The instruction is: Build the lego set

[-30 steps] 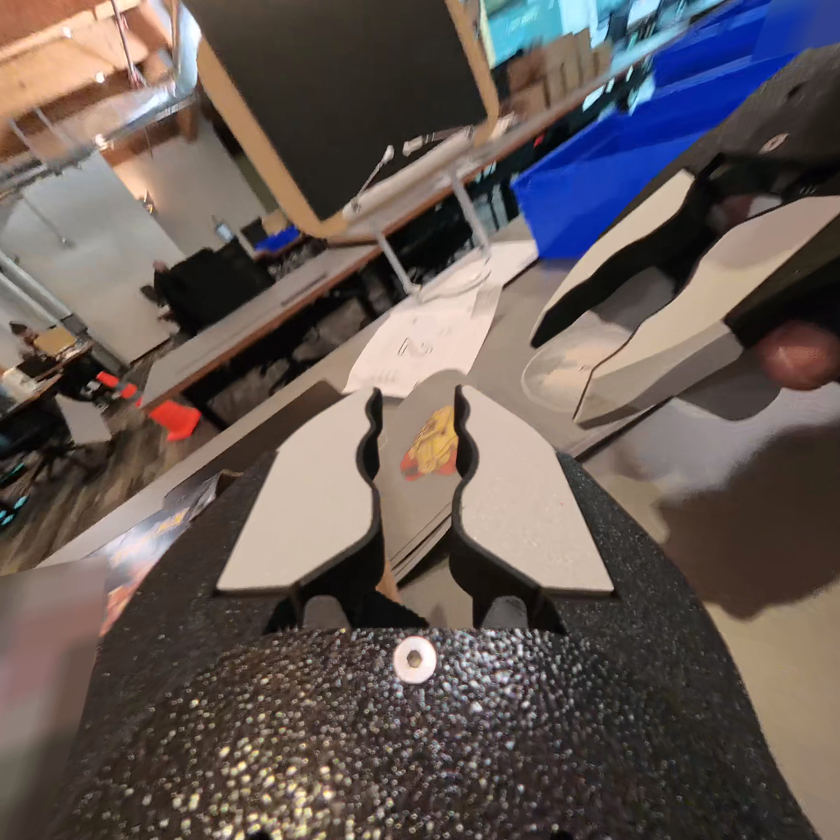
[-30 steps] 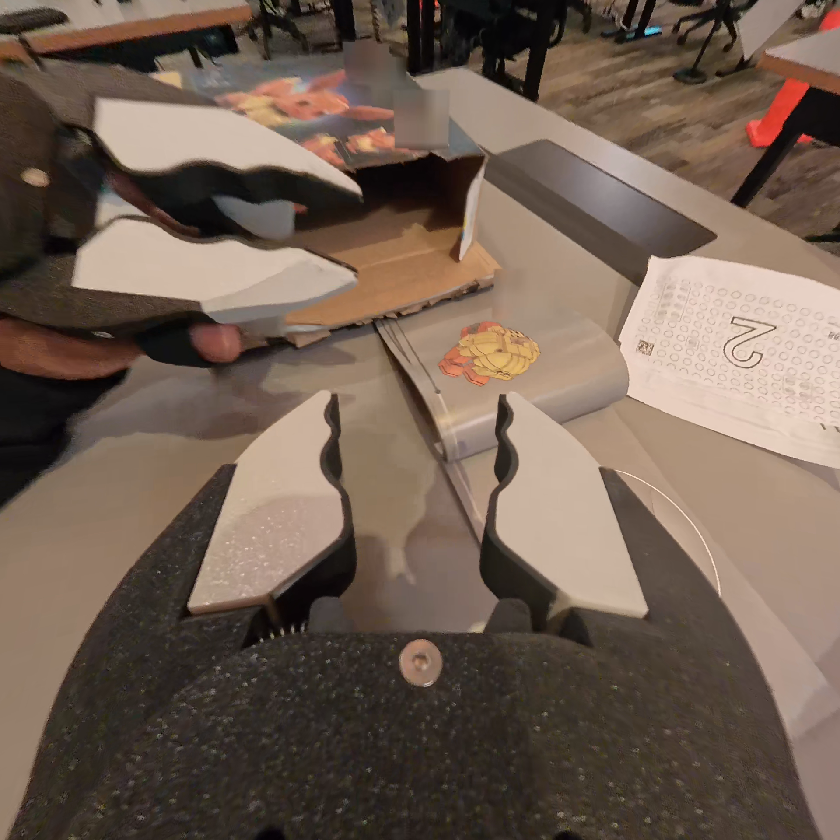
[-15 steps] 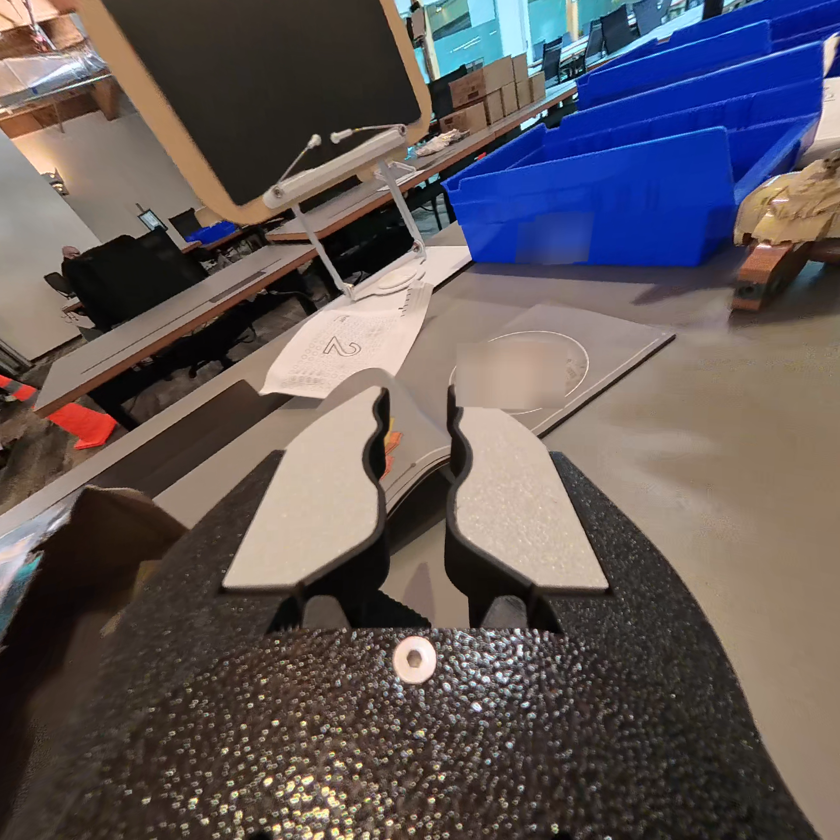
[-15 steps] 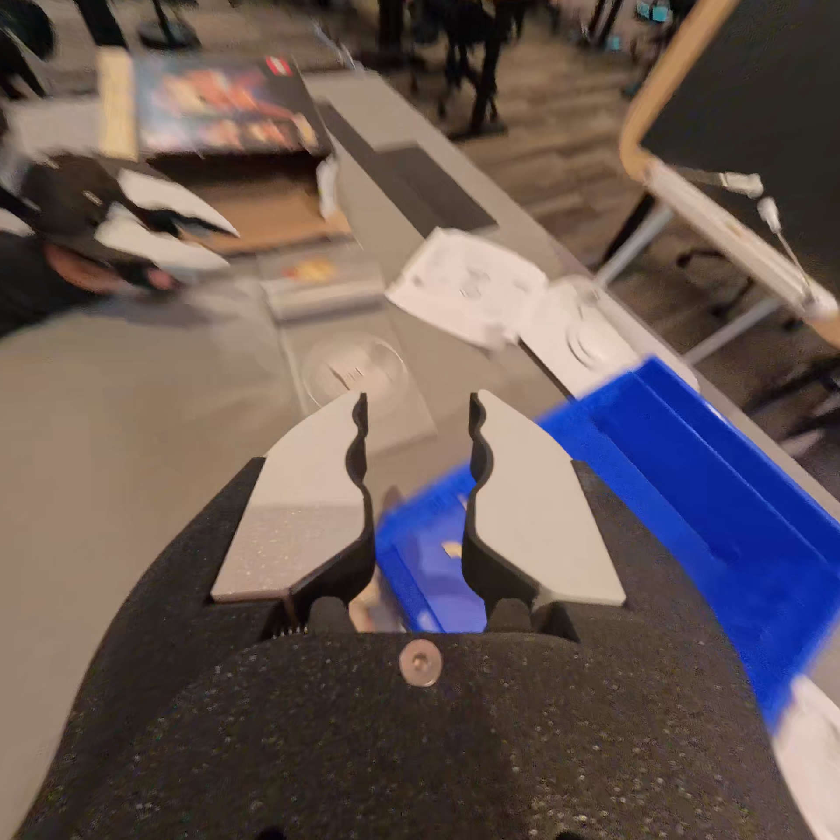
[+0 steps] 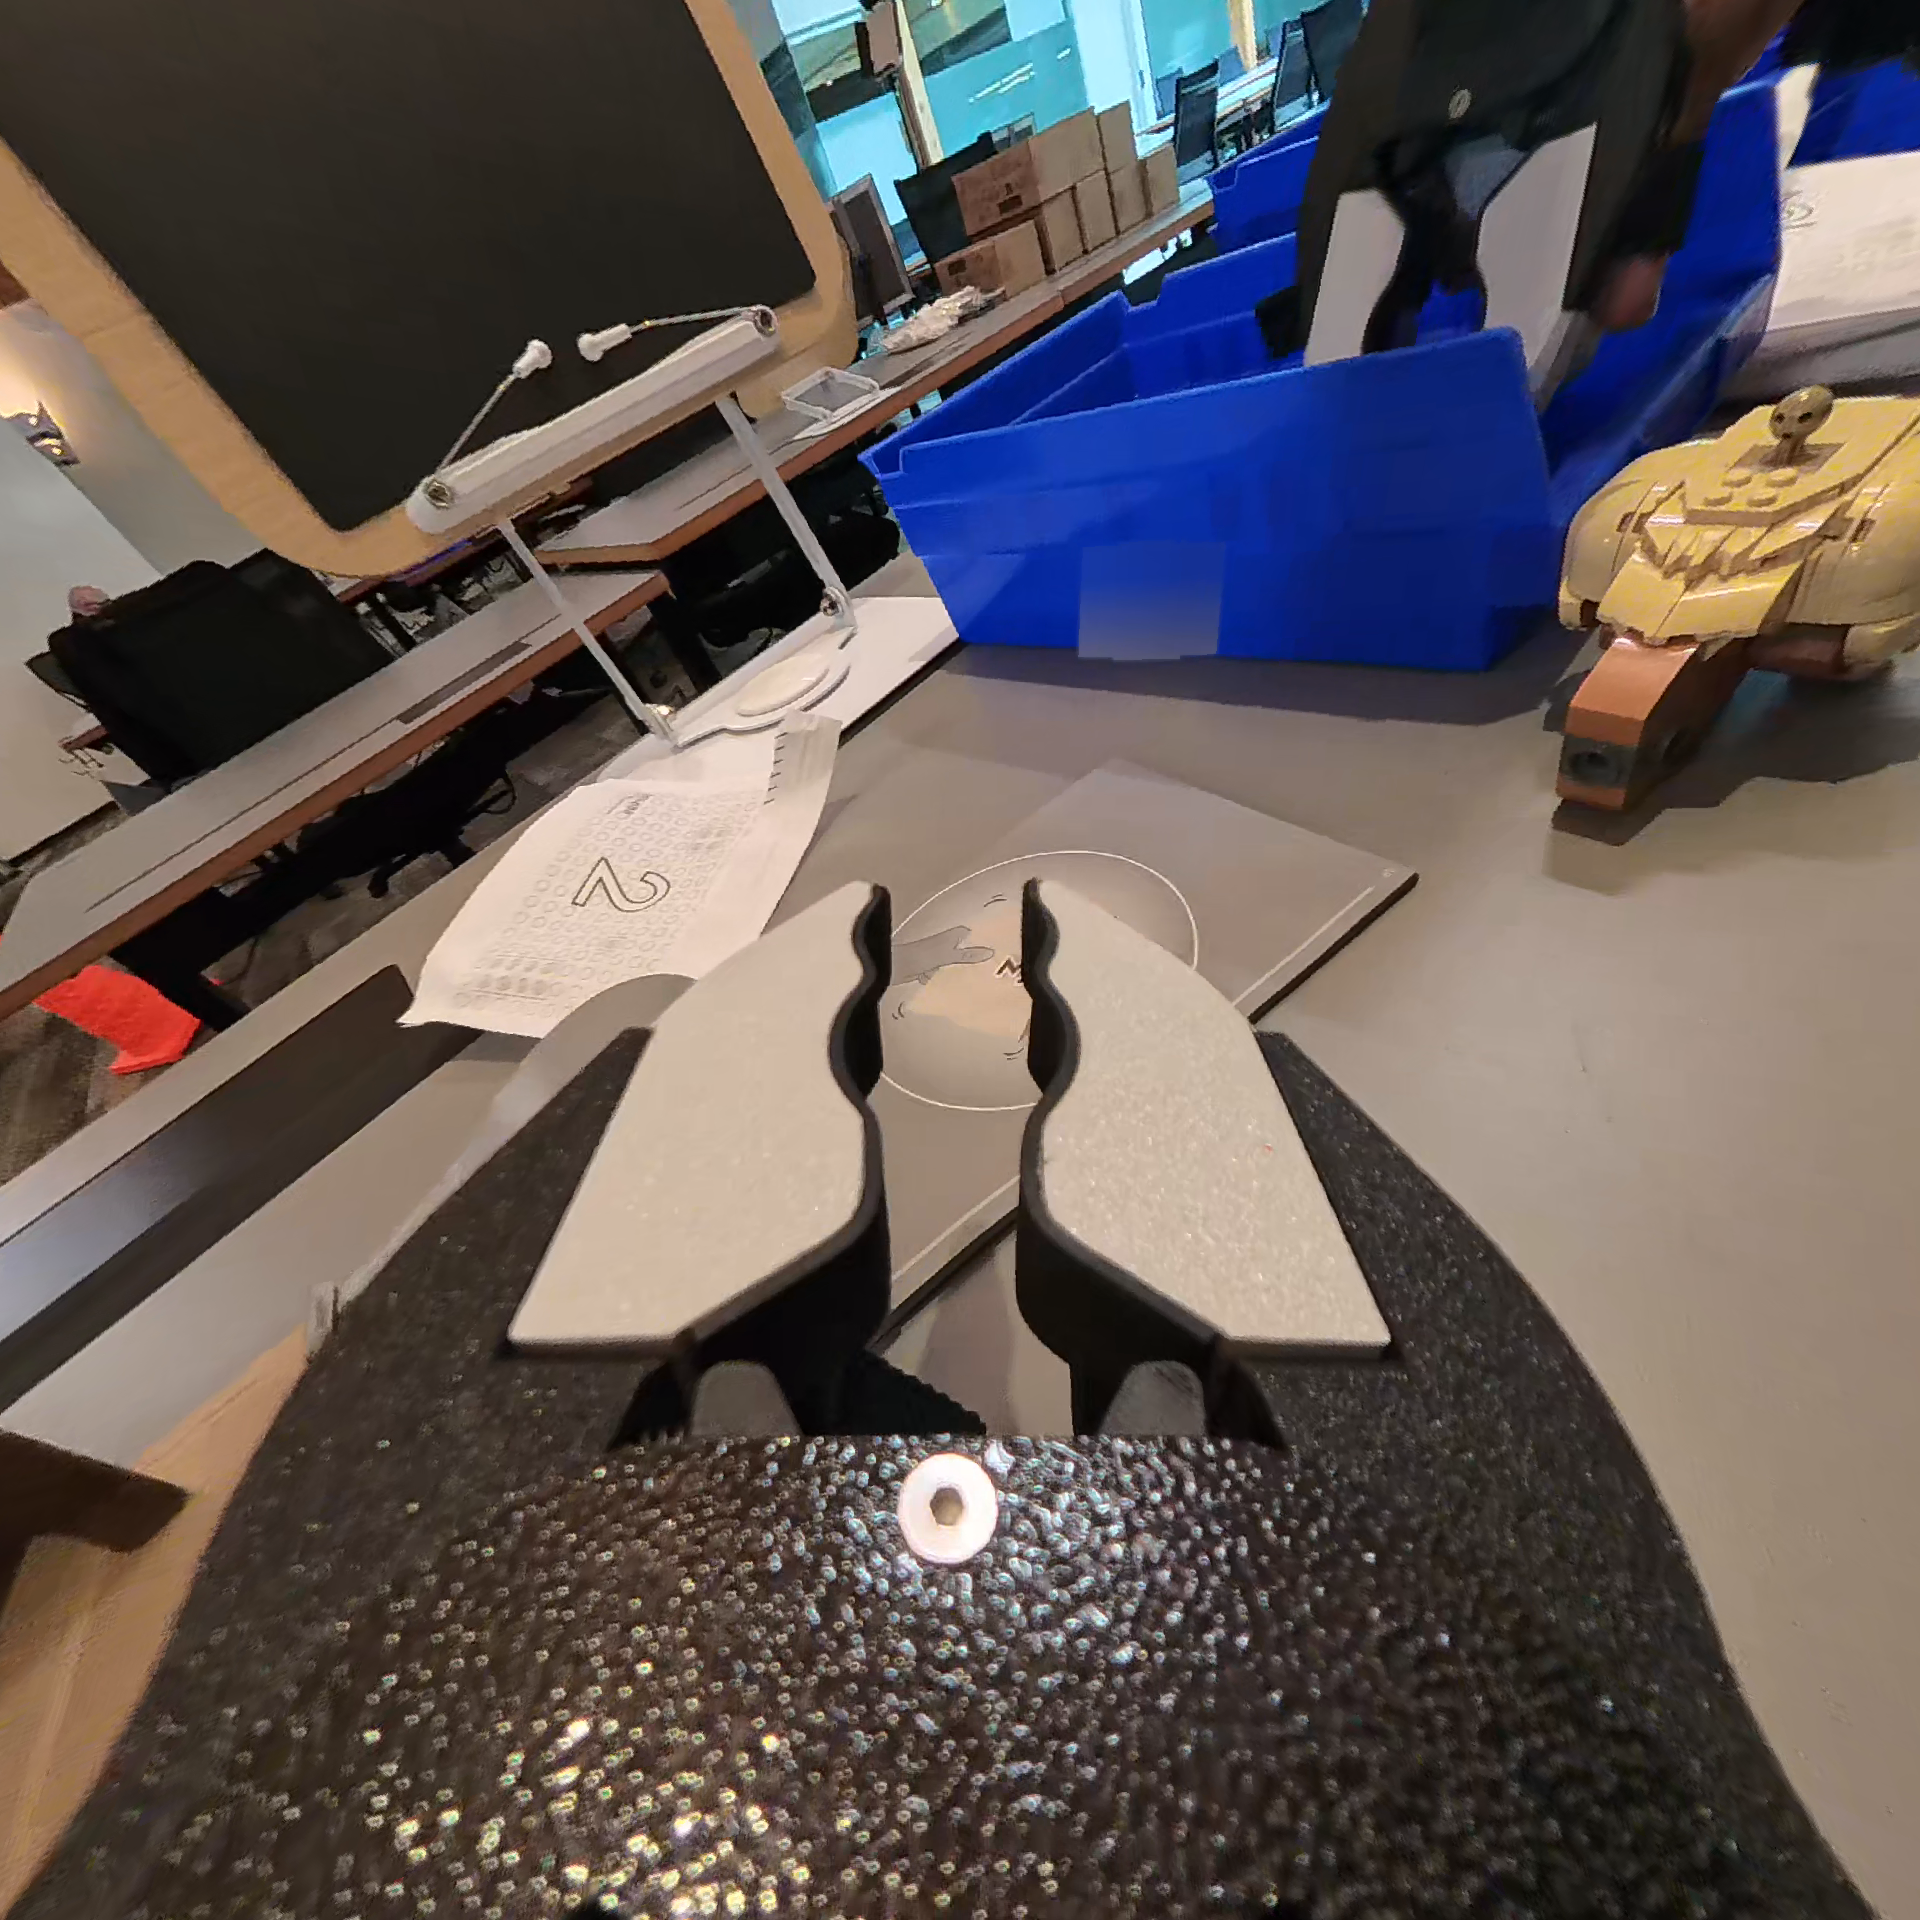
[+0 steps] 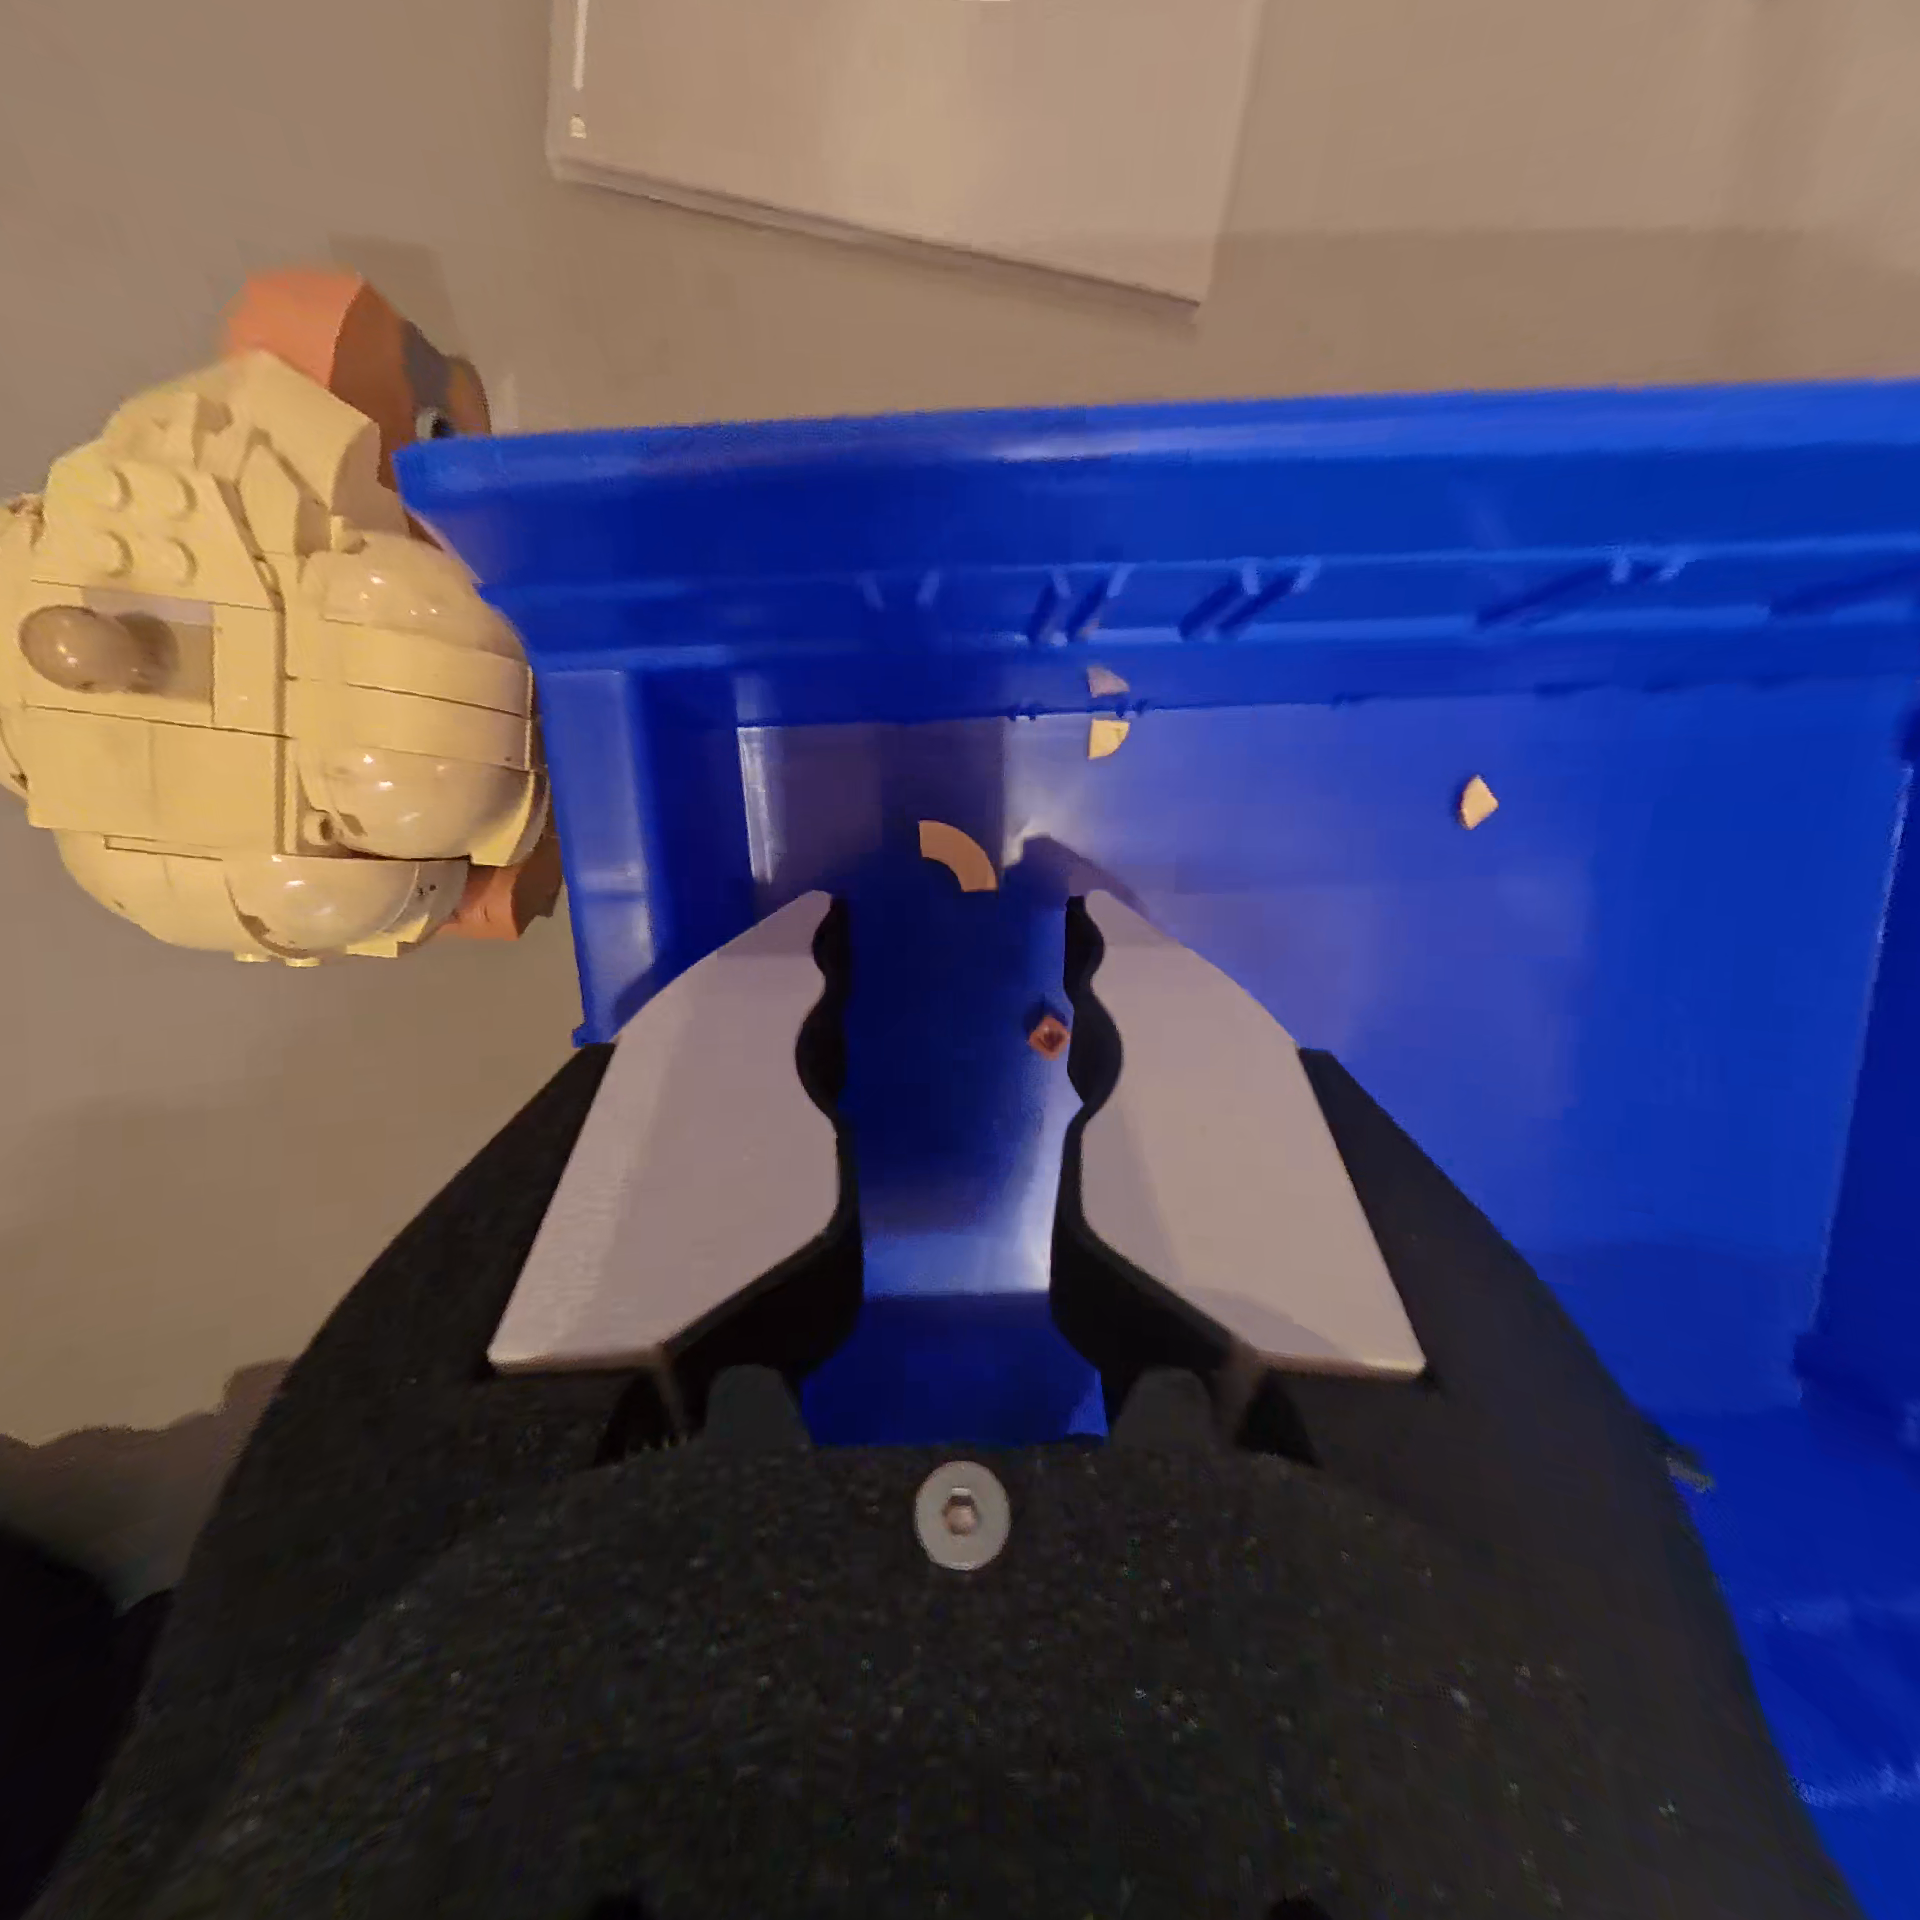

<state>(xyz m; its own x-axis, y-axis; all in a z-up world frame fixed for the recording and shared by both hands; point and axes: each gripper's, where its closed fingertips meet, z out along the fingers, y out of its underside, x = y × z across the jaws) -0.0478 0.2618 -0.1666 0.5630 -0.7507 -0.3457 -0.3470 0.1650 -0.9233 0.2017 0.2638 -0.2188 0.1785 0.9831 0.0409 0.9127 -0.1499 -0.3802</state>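
- A grey counter (image 5: 1558, 1091) stands in an open office, with long desks and a dark board on a white stand (image 5: 582, 436) behind.
- The left tongs (image 5: 954, 914) hover above a flat grey booklet with a circle on its cover (image 5: 1278, 883); their fingers stand slightly apart with nothing between them.
- A white printed sheet (image 5: 623, 894) lies just to the left.
- The right tongs (image 6: 951, 914) point down into a blue bin (image 6: 1455, 1039), spread and bare.
- Small tan pieces (image 6: 958, 852) lie on the bin floor; a tiny brownish one (image 6: 1047, 1036) sits near the right finger, seemingly untouched.
- A tan brick-built model (image 6: 260, 665) rests beside the bin.
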